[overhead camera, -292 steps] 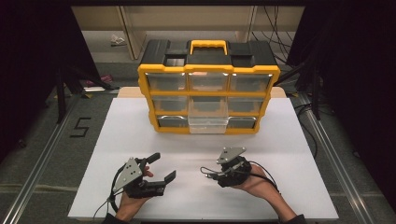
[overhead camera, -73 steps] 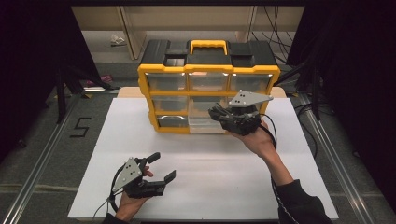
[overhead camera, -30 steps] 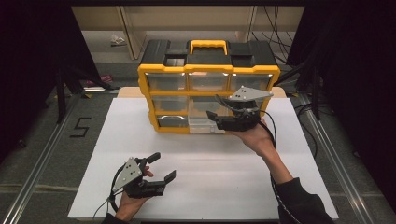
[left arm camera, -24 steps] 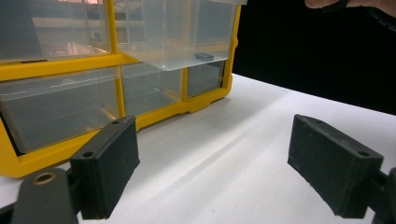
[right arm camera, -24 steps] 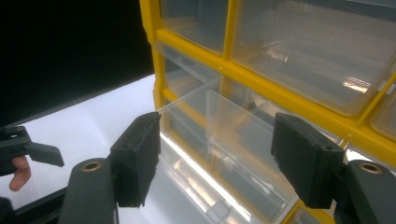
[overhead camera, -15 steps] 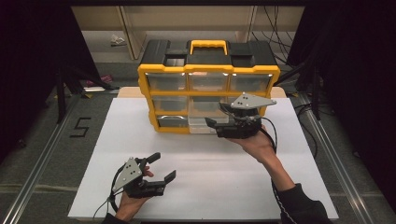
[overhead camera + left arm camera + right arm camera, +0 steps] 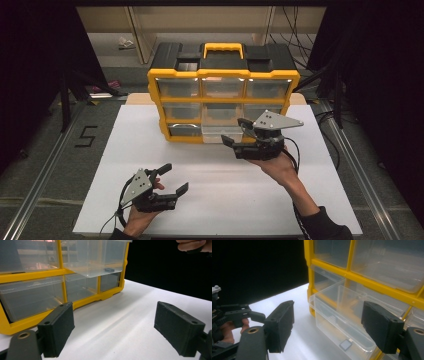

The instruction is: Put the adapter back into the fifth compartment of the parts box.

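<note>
A: Right gripper view: the clear drawer (image 7: 342, 322), bottom middle of the yellow organizer (image 7: 222, 100), stands pulled out; thin, light, slick plastic, best taken by its front lip.

B: Right gripper (image 7: 239, 134) has backed off, jaws just opened wide, nothing between. Left gripper (image 7: 172, 179) rests wide, empty, unmoved.

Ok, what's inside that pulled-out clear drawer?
In the pulled-out drawer, one small flat square piece lies on the floor near its front wall. The rear part, inside the yellow organizer, can't be seen.
</note>
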A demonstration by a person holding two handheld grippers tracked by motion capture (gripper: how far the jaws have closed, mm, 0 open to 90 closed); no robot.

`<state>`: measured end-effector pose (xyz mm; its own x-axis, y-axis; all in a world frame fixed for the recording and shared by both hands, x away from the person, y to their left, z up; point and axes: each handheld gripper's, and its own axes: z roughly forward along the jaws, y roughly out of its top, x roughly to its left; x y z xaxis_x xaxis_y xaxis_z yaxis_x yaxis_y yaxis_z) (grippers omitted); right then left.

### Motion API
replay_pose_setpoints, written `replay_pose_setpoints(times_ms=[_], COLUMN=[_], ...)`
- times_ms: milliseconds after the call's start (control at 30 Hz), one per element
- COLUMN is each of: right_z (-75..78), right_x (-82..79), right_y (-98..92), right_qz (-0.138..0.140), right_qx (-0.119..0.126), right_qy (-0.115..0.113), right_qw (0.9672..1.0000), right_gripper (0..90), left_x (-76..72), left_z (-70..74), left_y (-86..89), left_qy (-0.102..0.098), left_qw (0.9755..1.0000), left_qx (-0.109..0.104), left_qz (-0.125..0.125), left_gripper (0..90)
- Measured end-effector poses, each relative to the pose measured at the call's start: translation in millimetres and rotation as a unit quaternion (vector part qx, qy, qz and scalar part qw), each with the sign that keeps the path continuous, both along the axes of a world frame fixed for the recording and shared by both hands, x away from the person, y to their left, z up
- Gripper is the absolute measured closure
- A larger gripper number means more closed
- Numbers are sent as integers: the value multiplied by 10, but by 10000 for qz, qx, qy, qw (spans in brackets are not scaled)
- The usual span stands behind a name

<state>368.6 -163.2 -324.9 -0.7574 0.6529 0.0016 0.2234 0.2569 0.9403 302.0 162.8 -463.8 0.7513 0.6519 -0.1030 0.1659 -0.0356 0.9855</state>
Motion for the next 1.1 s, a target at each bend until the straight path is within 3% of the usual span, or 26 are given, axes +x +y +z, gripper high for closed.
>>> replay_pose_setpoints(times_ms=[600, 1100], right_z=[-164, -349], right_x=[-223, -315], right_y=[-66, -98], right_qz=[106, 117], right_qx=[117, 174], right_qy=[-83, -61], right_qw=[9998, 9998], right_gripper=[257, 242], left_x=[-1, 0], left_z=[-1, -3], left_y=[-3, -6], left_qy=[8, 18], left_qw=[10000, 10000], left_qx=[3, 6], left_qz=[-15, -28], left_gripper=[159, 159])
